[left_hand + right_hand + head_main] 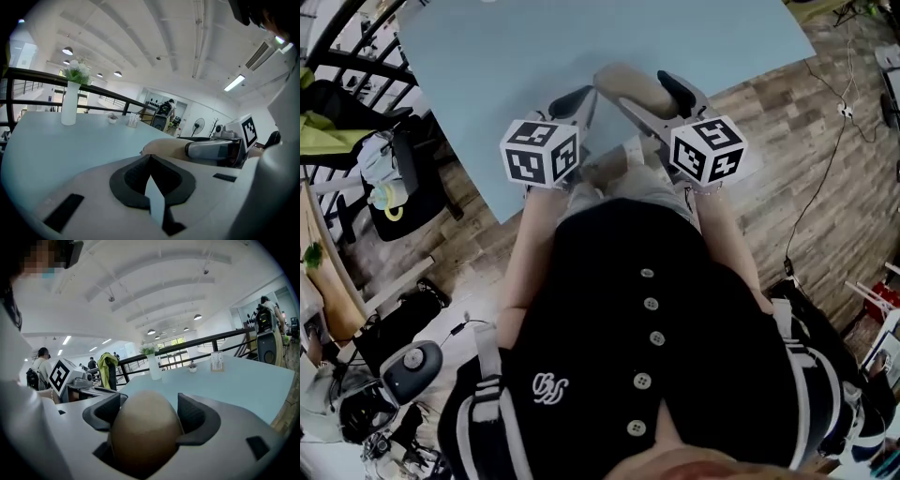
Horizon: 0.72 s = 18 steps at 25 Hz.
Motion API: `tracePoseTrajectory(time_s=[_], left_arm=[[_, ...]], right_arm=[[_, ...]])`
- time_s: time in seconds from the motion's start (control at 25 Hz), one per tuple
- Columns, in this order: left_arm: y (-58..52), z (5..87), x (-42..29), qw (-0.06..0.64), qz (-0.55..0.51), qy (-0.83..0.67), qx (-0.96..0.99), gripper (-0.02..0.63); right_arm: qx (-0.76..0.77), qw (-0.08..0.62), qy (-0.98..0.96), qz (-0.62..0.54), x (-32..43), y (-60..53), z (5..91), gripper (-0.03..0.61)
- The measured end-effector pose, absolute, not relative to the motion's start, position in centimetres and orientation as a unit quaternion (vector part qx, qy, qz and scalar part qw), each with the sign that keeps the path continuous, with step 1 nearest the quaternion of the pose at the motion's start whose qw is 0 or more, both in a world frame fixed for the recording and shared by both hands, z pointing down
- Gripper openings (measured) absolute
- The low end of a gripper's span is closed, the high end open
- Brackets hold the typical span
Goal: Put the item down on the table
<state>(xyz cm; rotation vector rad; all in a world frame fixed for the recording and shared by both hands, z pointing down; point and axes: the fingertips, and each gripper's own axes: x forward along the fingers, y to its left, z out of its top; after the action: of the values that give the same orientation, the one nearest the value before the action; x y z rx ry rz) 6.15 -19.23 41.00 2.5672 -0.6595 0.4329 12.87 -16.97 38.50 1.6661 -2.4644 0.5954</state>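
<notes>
The right gripper (147, 404) holds a tan egg-shaped item (145, 427) between its fingers, which press against its two sides, and the head view shows the item out over the near part of the pale blue tabletop (581, 37); no view shows whether it touches the surface. The left gripper (150, 157) sits just beside it on the person's left, its dark-padded fingers brought together at the tips with nothing between them. A white vase (69, 103) with flowers stands well apart at the far side of the tabletop.
</notes>
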Motion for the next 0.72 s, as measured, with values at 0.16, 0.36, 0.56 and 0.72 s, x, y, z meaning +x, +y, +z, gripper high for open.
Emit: tracePoseTrajectory(time_s=[0.16, 0.36, 0.56, 0.72], left_arm=[[-22.5, 41.0, 7.8, 0.228, 0.160, -0.260, 0.925, 0.009], [-26.1, 41.2, 10.2, 0.235, 0.158, -0.284, 0.916, 0.009], [-29.3, 41.6, 11.5, 0.254, 0.151, -0.319, 0.901, 0.009], [-32.0, 41.7, 12.1, 0.265, 0.143, -0.348, 0.888, 0.009]], right_arm=[[0.532, 0.054, -0.821, 0.200, 15.1, -20.8, 38.7, 0.394], [0.513, 0.051, -0.833, 0.201, 18.0, -25.2, 38.7, 0.394], [0.490, 0.058, -0.845, 0.204, 20.2, -29.2, 38.7, 0.394], [0.472, 0.063, -0.855, 0.204, 21.8, -32.3, 38.5, 0.394]])
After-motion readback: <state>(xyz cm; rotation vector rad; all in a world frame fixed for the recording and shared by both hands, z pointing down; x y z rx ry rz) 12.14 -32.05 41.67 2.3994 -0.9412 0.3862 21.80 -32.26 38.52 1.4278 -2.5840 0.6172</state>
